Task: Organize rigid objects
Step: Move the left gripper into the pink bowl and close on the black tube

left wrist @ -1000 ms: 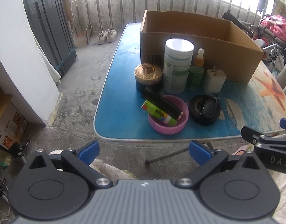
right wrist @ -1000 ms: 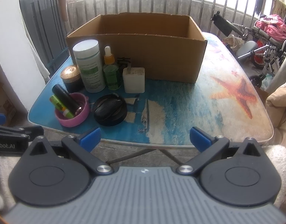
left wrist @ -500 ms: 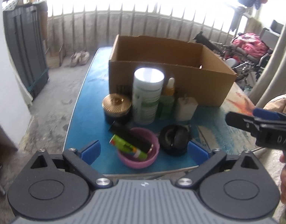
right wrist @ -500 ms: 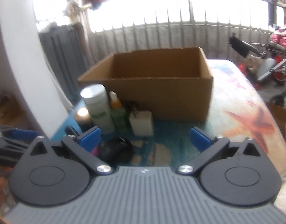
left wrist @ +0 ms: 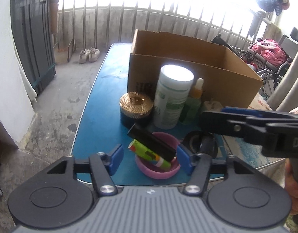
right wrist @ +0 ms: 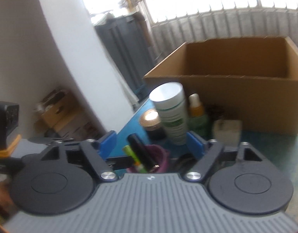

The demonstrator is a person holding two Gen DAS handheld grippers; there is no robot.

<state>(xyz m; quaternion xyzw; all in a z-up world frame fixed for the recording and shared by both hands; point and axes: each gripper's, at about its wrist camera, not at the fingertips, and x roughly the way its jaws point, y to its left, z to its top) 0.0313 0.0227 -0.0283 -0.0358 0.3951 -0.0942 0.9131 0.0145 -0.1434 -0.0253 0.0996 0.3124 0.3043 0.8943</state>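
Note:
A pink bowl (left wrist: 157, 171) near the table's front edge holds a black tube (left wrist: 152, 142) and a green tube (left wrist: 147, 153). My left gripper (left wrist: 151, 160) hovers just in front of the bowl. Its jaws are closing, the bowl shows between them, and the pads do not press on it. Behind the bowl stand a gold-lidded jar (left wrist: 136, 105), a white bottle (left wrist: 173, 97), a dropper bottle (left wrist: 196, 97) and an open cardboard box (left wrist: 189, 68). My right gripper (right wrist: 152, 142) reaches in from the right, jaws closing on nothing, above the bowl (right wrist: 162, 155).
A black round item (left wrist: 195, 141) lies right of the bowl, and a white charger (right wrist: 226, 130) stands by the box. The blue table (left wrist: 102, 104) ends at a rounded front edge. A dark cabinet (left wrist: 32, 38) and shoes (left wrist: 89, 54) are on the floor to the left.
Both grippers came closer to the table and their jaws narrowed. The right gripper swung left across the charger toward the bowl.

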